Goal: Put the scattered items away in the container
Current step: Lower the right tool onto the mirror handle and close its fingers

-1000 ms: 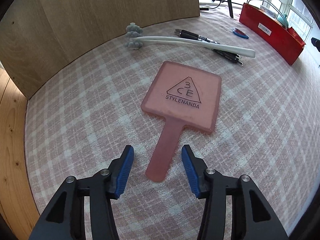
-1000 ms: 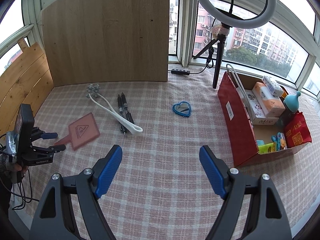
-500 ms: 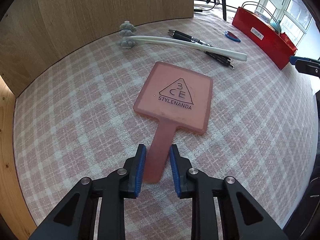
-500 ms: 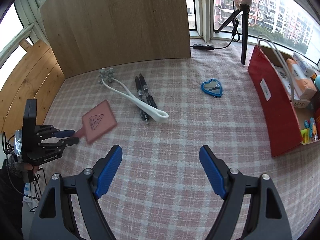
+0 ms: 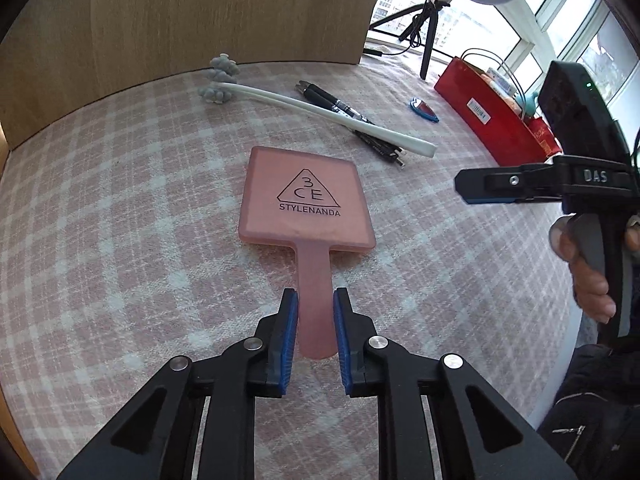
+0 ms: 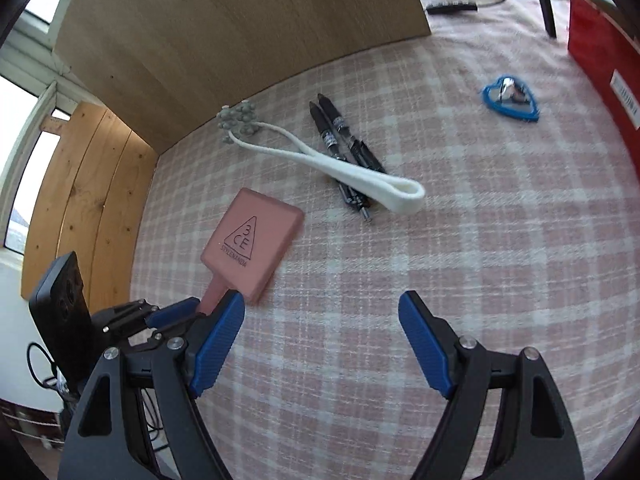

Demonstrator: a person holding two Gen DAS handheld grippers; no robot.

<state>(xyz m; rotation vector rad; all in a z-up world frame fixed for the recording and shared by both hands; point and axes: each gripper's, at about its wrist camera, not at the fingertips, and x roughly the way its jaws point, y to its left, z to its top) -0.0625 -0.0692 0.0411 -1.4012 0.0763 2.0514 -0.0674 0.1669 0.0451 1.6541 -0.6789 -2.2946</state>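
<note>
Pink hand mirror (image 5: 306,204): left gripper (image 5: 315,324) jaws closing on its handle; right gripper (image 6: 322,344) gapes empty; the low, end-of-handle grip may let it swing.

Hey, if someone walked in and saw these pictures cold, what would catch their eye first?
Probably the pink hand mirror with the black triangle logo, lying on the checked cloth, its handle between the blue pads of the left hand-held gripper, whose jaws are closing on it. Next, the right hand-held gripper hanging open over bare cloth. Behind the mirror, a white massager lies across two black pens, with the red box at the far right.
</note>
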